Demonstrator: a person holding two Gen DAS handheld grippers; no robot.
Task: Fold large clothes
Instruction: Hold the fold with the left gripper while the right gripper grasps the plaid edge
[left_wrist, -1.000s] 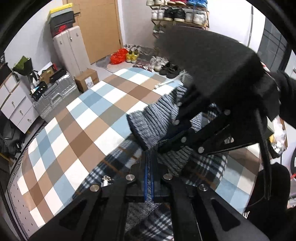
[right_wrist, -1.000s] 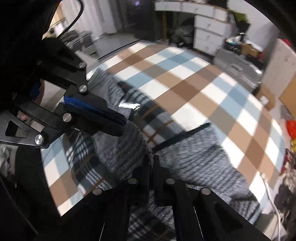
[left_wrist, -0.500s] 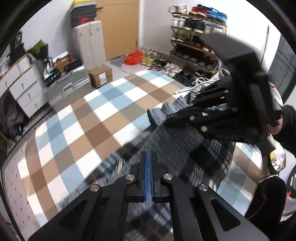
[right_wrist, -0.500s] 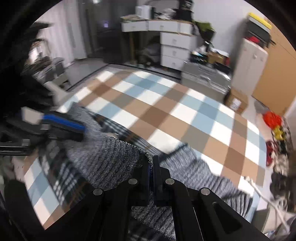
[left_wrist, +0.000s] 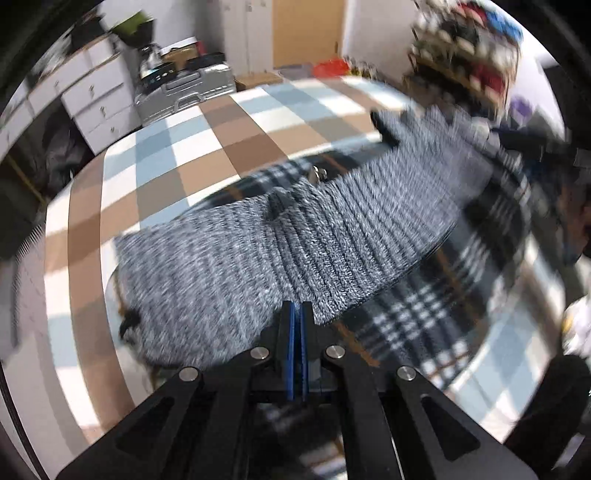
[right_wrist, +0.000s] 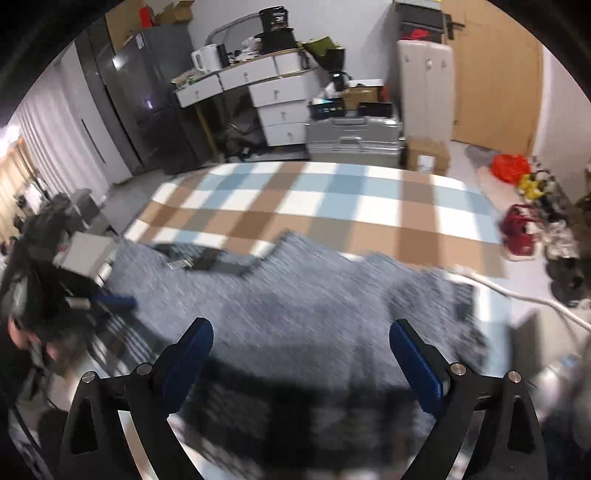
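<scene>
2 grippers, 2 different states: the left gripper (left_wrist: 297, 314) is pinched tight on the near edge of the grey knit sweater (left_wrist: 258, 254), probably to pin or drag that fold into place, while the right gripper (right_wrist: 301, 347) hangs wide apart above the knit, gripping nothing. The sweater lies spread over a plaid garment (left_wrist: 417, 314) on the checked table (right_wrist: 321, 206). Motion blur hides finer detail of the fold.
</scene>
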